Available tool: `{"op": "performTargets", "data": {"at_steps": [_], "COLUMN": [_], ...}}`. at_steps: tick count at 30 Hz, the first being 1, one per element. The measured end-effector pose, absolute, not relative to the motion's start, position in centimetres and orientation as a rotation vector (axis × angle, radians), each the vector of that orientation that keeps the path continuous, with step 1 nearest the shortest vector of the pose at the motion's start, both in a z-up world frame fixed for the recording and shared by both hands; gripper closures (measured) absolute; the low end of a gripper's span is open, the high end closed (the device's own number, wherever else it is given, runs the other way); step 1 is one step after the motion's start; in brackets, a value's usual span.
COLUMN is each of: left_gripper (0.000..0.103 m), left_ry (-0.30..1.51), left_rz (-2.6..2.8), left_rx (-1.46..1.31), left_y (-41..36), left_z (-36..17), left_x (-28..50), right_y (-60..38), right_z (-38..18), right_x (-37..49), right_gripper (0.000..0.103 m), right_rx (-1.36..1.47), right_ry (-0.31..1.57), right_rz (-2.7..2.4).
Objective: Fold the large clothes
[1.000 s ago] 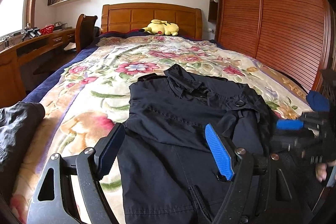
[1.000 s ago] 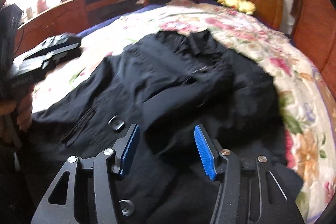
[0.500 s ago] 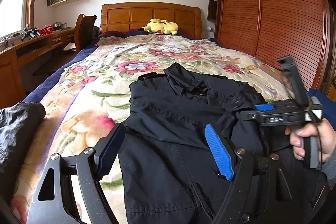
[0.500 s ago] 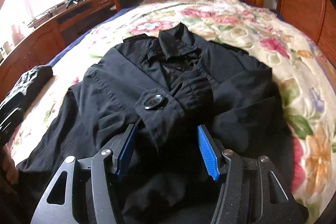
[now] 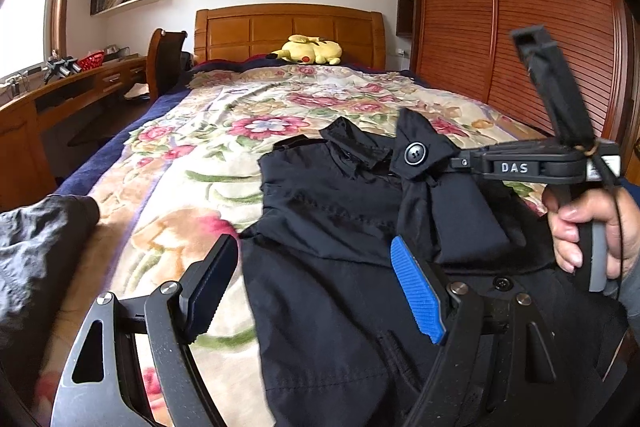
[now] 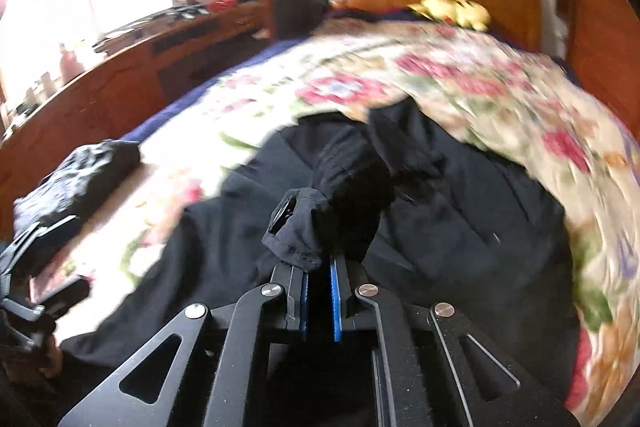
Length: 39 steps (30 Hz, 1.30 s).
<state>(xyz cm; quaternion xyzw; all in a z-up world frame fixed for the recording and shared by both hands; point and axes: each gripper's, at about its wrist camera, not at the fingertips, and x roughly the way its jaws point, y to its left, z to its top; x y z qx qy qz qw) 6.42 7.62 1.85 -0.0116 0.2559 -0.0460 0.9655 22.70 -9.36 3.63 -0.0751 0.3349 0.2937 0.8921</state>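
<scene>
- Wooden-framed bed (image 5: 288,31) under a floral quilt (image 5: 224,147).
- Black coat (image 5: 332,251) spread flat across the quilt's near half, collar toward the headboard.
- Yellow plush toy (image 5: 310,49) at the headboard edge.
- Dark crumpled garment (image 5: 38,239) at the near left edge.

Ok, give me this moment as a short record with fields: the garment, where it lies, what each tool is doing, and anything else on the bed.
garment: black coat, spread flat, collar toward the headboard
surface: floral bedspread
right tool: jaws have just been closing, now shut on the coat's sleeve cuff, lifted above the coat
cuff detail: black button faces the left camera
left tool: open, holding nothing, over the coat's lower edge
also on bed: yellow plush toy at the headboard; dark bundle of cloth at the left edge
</scene>
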Motion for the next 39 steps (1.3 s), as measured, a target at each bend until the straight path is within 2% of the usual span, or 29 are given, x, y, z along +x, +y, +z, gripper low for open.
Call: {"op": "performTargets", "data": {"at_steps": [9, 20, 26, 28, 29, 31, 39], "left_gripper": [0.023, 0.023, 0.023, 0.023, 0.023, 0.023, 0.023], "left_ry": [0.504, 0.487, 0.484, 0.481, 0.48, 0.481, 0.49], "left_rz": [-0.018, 0.011, -0.005, -0.012, -0.015, -0.019, -0.037], "left_rx": [-0.017, -0.022, -0.014, -0.009, -0.006, 0.006, 0.022], "left_y": [10.4, 11.9, 11.3, 11.0, 10.8, 10.3, 9.2], "left_z": [2.3, 2.5, 2.6, 2.7, 2.7, 2.7, 2.4], "left_x": [3.6, 0.9, 0.8, 0.9, 0.9, 1.0, 1.5], "right_y": [-7.3, -8.7, -9.9, -10.0, -10.0, -9.8, -11.1], "right_z": [1.9, 0.2, 1.0, 1.2, 1.2, 1.3, 2.0], "right_x": [17.2, 13.4, 11.5, 10.7, 10.3, 10.0, 7.7], "right_gripper": [0.095, 0.084, 0.069, 0.056, 0.053, 0.031, 0.029], "right_rx": [-0.186, -0.204, -0.265, -0.297, -0.311, -0.327, -0.305], "right_ry": [0.701, 0.812, 0.795, 0.771, 0.762, 0.754, 0.75], "right_rz": [0.728, 0.73, 0.677, 0.665, 0.655, 0.636, 0.694]}}
